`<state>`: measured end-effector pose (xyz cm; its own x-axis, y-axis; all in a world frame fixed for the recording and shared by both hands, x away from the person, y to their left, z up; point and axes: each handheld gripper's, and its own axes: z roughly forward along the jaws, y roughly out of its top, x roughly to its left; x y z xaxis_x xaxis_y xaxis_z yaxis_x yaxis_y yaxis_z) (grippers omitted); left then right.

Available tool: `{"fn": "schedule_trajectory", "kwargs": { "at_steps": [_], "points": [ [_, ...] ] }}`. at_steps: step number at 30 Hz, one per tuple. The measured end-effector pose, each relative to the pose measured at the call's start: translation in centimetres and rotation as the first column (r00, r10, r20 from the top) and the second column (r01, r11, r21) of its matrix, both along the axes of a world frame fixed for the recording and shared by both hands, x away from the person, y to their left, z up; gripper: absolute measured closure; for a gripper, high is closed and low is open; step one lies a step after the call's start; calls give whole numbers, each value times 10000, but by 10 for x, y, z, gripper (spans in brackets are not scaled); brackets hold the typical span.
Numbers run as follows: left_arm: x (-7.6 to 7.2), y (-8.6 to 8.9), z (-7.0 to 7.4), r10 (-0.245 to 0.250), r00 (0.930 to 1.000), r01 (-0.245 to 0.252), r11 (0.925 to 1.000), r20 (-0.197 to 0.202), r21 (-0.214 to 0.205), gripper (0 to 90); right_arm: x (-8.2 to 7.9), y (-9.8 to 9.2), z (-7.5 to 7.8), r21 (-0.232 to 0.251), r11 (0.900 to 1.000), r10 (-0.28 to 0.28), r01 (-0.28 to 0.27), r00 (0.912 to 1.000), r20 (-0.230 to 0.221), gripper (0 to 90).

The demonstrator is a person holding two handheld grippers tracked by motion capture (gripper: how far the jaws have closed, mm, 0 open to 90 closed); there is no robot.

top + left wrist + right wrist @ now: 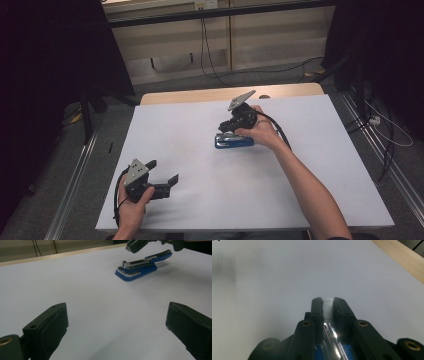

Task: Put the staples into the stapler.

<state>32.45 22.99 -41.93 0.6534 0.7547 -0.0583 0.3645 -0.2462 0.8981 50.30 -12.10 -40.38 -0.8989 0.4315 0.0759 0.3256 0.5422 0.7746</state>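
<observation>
In the high view a white rectangular table top (pixel 200 145) carries a blue plastic stapler with a chrome metal top (pixel 234 141), lying flat a little right of the middle and nearer the far edge than the near one. The right gripper (pixel 231 126), black with a grey three-cornered plate, sits directly over the stapler with the right hand (pixel 260 131) wrapped round its body. The left gripper (pixel 165 175), also black and grey-plated, is held by the left hand (pixel 134 207) near the near left corner, well apart from the stapler, its jaws spread with nothing between them.

In the left gripper view the two black jaws stand wide apart over bare white surface. The stapler (pixel 140 266) lies farther off toward the far edge, its arm raised slightly from the base, with the right gripper (pixel 136 245) just above its front end.

In the right gripper view the right gripper (pixel 327 305) has its jaws drawn close together, pads pressing both sides of a silvery strip of staples (pixel 327 306), with the stapler's (pixel 332 345) chrome channel and blue body below.
</observation>
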Motion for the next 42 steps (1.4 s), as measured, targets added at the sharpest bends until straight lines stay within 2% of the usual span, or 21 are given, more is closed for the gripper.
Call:
{"fn": "schedule_trajectory", "kwargs": {
  "at_steps": [8,14,27,35,42],
  "points": [
    [0,0,0,-76,10000,76,10000,32,-4,48,3,0,-5,-6,9996,299,-299,9995,27,792],
    [0,0,0,102,9999,-102,9999,41,-17,46,5,-1,-4,-104,9984,551,-551,9985,41,792],
    [0,0,0,21,10000,-21,10000,21,-15,46,7,-2,-11,-210,9970,747,-747,9972,-17,792],
    [0,0,0,39,10000,-39,10000,16,-22,46,9,-3,-15,-425,9946,942,-942,9955,-43,792],
    [0,0,0,-16,10000,16,10000,39,23,46,8,-1,-13,-634,9895,1313,-1303,9913,122,792]
  ]
}}
